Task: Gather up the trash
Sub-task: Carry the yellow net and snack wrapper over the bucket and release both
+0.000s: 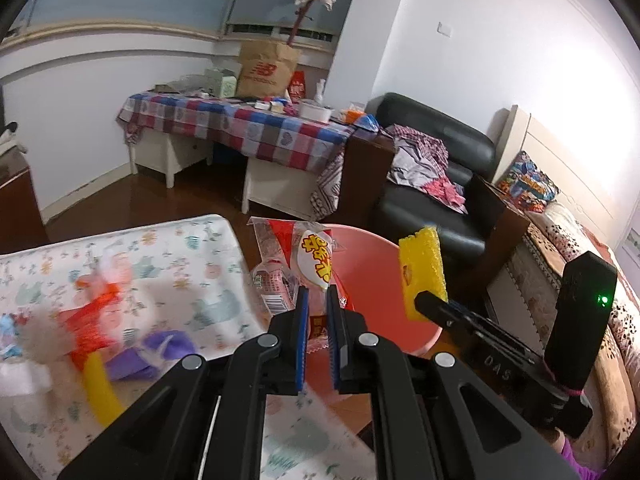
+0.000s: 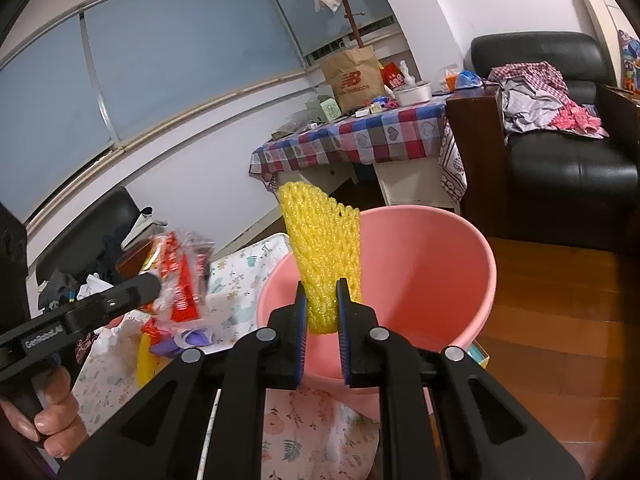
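My left gripper (image 1: 318, 292) is shut on a clear snack wrapper (image 1: 312, 256) with red and yellow print, held just over the near rim of the pink bin (image 1: 372, 264). My right gripper (image 2: 322, 284) is shut on a yellow foam net (image 2: 322, 244), held above the pink bin (image 2: 432, 264). In the left wrist view the yellow net (image 1: 424, 276) and the right gripper's fingers (image 1: 432, 304) show over the bin's right side. In the right wrist view the wrapper (image 2: 180, 280) hangs from the left gripper at the left.
A floral-cloth table (image 1: 180, 248) holds more trash: an orange net (image 1: 96, 312), a purple scrap (image 1: 160, 352), a yellow piece (image 1: 100, 384) and white paper (image 1: 20, 376). Behind stand a checked-cloth table (image 1: 248, 128), a black sofa (image 1: 440, 168) with clothes and a bed (image 1: 580, 260).
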A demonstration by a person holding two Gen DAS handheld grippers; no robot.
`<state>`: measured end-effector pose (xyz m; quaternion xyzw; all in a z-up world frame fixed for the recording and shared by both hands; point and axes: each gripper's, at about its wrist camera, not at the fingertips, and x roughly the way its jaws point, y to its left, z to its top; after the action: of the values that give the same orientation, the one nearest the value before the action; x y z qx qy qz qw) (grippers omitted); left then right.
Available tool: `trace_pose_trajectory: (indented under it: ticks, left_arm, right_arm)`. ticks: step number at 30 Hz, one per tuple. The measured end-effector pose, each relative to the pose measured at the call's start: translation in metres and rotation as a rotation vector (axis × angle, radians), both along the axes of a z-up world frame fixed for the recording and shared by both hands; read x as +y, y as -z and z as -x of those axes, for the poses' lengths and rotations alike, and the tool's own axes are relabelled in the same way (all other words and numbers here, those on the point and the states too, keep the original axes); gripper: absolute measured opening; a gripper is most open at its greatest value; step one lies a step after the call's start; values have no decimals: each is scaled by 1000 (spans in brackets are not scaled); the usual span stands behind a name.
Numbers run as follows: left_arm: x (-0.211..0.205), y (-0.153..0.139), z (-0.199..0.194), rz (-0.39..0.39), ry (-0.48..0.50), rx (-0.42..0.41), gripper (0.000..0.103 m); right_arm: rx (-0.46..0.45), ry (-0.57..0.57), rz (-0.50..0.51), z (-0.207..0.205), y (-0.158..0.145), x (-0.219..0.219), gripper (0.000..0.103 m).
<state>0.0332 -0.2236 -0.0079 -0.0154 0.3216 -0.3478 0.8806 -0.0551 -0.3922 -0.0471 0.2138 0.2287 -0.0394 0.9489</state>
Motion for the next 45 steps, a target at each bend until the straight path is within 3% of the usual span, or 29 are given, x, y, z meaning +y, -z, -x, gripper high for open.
trace_pose_trajectory:
  ticks: [9, 20, 22, 26, 29, 34, 45]
  left_arm:
    - [-44, 29, -22, -31, 44, 85, 8]
    - [-54, 52, -33, -36, 40, 155, 9]
    - [-54, 53, -32, -37, 45, 153, 13]
    - [-51, 51, -31, -40, 40, 143, 36]
    - [-48, 47, -28, -32, 37, 130, 37]
    - [-39, 38, -22, -15, 34, 118, 38]
    - [-9, 17, -1, -4, 7, 70, 47]
  right_arm:
    - [23, 24, -29, -7, 14, -14, 14]
    - [50, 37, -35, -15, 23, -15, 14]
    - [58, 40, -36, -17, 24, -15, 14]
    - [74, 54, -40, -20, 26, -16, 14]
    - [85, 60, -50, -19, 29, -17, 15]
    - [81, 70, -42, -19, 27, -16, 38]
    - [71, 30, -6, -8, 10, 5, 38]
